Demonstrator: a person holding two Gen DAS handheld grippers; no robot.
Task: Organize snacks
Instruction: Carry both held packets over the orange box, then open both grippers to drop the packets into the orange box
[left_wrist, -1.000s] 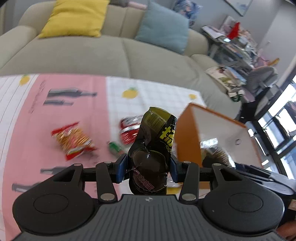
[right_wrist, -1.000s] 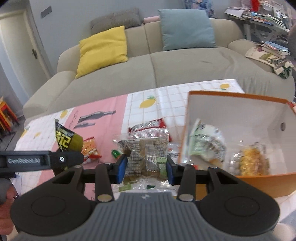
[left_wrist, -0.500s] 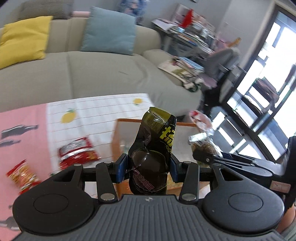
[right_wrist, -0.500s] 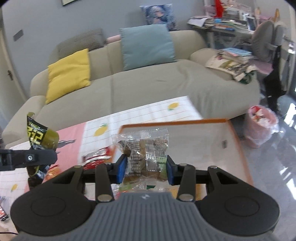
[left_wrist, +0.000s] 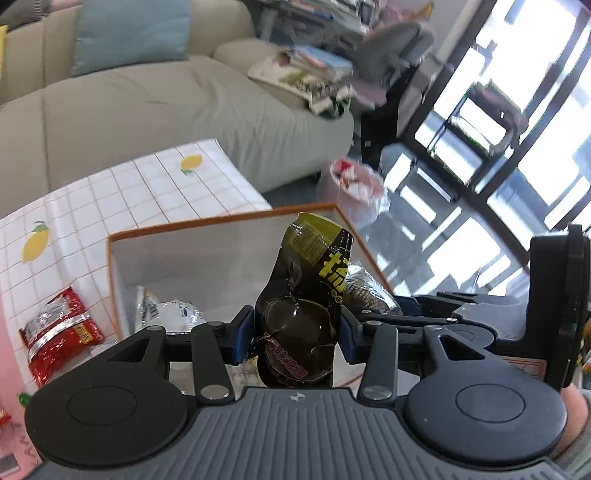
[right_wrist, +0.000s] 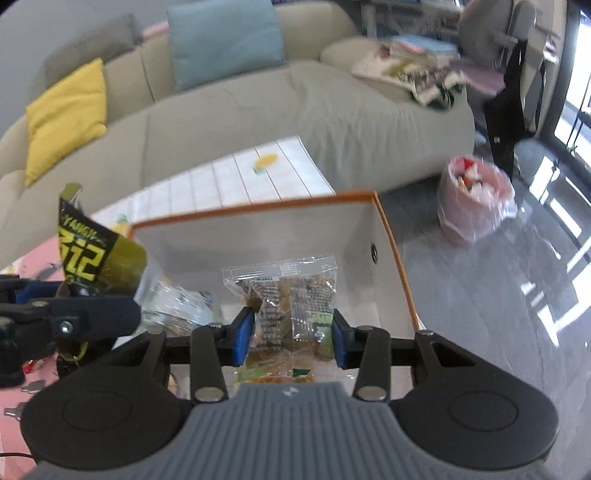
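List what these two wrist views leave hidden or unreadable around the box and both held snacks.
- Box floor: near part hidden by the gripper body in both wrist views.
- Dark green packet: lower end hidden behind the left gripper; label print too small.
- Clear packet: bottom hidden behind the right gripper.
- Red packet: lettering unreadable.
- Clutter beyond the sofa: blurred.

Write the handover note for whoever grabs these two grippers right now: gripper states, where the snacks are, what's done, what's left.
Left gripper: shut on a dark green-and-yellow snack bag, held above the orange-rimmed box.
Right gripper: shut on a clear packet of wrapped snacks, also over the box.
Done: a white-and-clear packet already lies in the box.
Left: release both held snacks into the box, then collect the red snack packet lying on the tablecloth beside the box.
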